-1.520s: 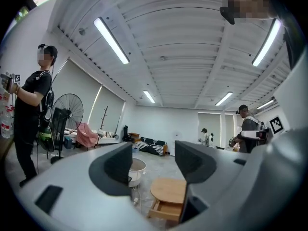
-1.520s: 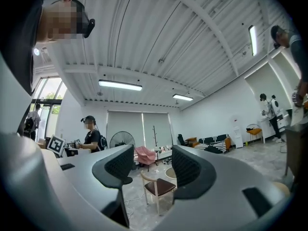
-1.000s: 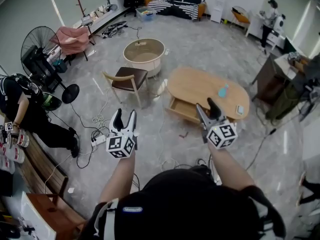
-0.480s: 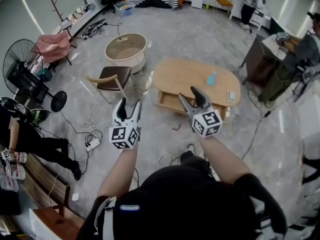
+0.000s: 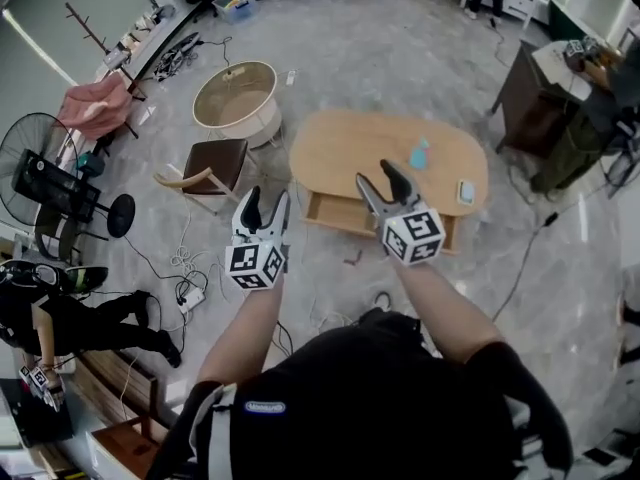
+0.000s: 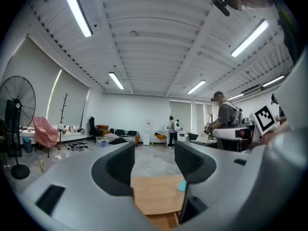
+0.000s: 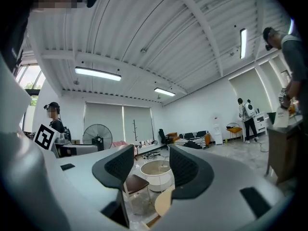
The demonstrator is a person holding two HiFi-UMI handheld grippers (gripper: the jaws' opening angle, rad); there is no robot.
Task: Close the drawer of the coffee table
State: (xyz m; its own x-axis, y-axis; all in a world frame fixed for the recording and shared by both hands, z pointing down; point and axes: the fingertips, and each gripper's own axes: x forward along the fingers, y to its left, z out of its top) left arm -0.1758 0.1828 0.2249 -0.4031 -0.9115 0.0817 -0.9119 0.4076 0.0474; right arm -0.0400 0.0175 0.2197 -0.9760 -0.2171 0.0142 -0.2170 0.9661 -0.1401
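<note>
The oval wooden coffee table (image 5: pixel 380 148) stands ahead of me on the grey floor. Its drawer (image 5: pixel 335 213) is pulled out on the near side, facing me. My left gripper (image 5: pixel 263 203) is held in the air to the left of the drawer, open and empty. My right gripper (image 5: pixel 380 180) hovers over the table's near edge, also open and empty. In the left gripper view the tabletop (image 6: pixel 156 194) shows between the jaws of the left gripper (image 6: pixel 154 165). The right gripper view shows the table's end (image 7: pixel 166 202) low between the jaws of the right gripper (image 7: pixel 150 166).
A light blue item (image 5: pixel 419 153) and a small flat device (image 5: pixel 466 191) lie on the tabletop. A brown-seated chair (image 5: pixel 215 163) and a round white tub table (image 5: pixel 234 98) stand to the left. Cables and a power strip (image 5: pixel 190 298) lie on the floor. A person crouches at the left (image 5: pixel 60 318).
The coffee table has come closer and more central in the head view as I walk toward it. Both grippers stay raised and open.
</note>
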